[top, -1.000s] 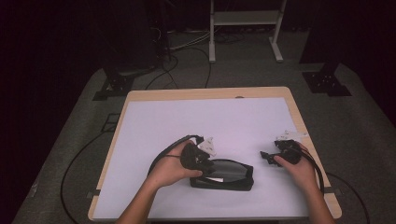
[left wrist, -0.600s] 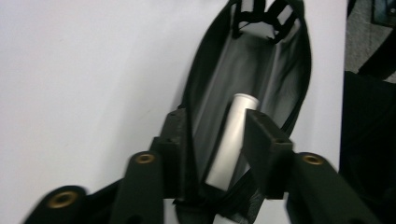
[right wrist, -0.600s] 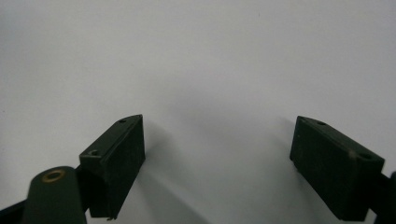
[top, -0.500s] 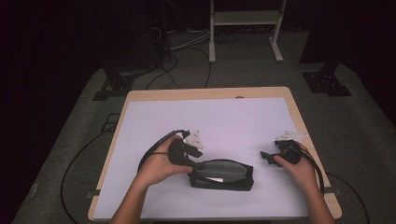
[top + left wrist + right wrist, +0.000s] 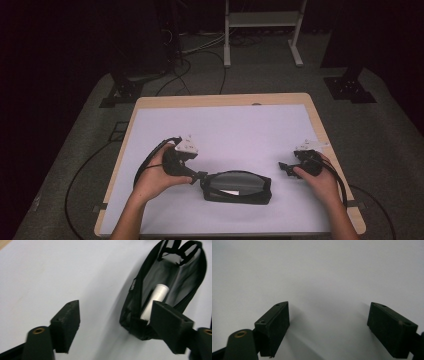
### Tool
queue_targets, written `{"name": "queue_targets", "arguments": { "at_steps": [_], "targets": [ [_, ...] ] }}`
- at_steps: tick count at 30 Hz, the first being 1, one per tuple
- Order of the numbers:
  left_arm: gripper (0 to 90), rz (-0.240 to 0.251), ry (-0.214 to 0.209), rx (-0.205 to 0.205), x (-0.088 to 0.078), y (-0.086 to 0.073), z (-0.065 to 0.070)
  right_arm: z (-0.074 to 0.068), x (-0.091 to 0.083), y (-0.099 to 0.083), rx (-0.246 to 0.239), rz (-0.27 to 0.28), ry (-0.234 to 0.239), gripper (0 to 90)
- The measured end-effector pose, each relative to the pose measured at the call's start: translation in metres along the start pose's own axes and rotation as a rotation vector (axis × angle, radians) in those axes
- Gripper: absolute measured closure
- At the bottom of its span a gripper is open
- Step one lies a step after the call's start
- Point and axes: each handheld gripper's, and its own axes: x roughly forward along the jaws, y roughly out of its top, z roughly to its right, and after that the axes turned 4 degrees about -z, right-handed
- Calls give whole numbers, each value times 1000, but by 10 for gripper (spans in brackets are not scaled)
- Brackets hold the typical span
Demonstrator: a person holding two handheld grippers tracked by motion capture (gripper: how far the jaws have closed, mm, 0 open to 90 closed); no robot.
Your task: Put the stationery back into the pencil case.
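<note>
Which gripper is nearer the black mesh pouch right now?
Left. The left gripper, jaws open after just opening, sits right at the black mesh pouch's left end; the right gripper rests open, apart, off its right end.

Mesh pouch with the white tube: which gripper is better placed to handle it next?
Left. The left gripper, jaws just opened, sits at the mesh pouch end; the right gripper is open over bare table, apart from it.

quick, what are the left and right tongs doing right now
Left tongs: open, just been opening, nothing between the pads, right beside the black mesh pouch.
Right tongs: open, holding nothing, over the white table cover.
</note>
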Motion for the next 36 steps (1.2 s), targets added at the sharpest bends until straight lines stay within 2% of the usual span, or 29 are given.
{"name": "queue_targets", "arguments": {
  "at_steps": [7,9,14,17,26,32,36],
  "targets": [
    [176,10,41,-27,-7,-13,-6,0,0,0,0,0,0,166],
    [141,17,56,-41,-9,-17,-6,0,0,0,0,0,0,166],
    [101,23,70,-64,-9,-26,-7,0,0,0,0,0,0,166],
    [100,36,79,-82,-10,-33,-9,0,0,0,0,0,0,166],
    [91,22,102,-115,-9,-59,-10,0,0,0,0,0,-1,166],
    [91,15,101,-137,-6,-72,-11,0,0,0,0,0,-1,166],
    [91,9,120,-154,-4,-84,-11,0,0,0,0,0,-1,166]
  ]
}}
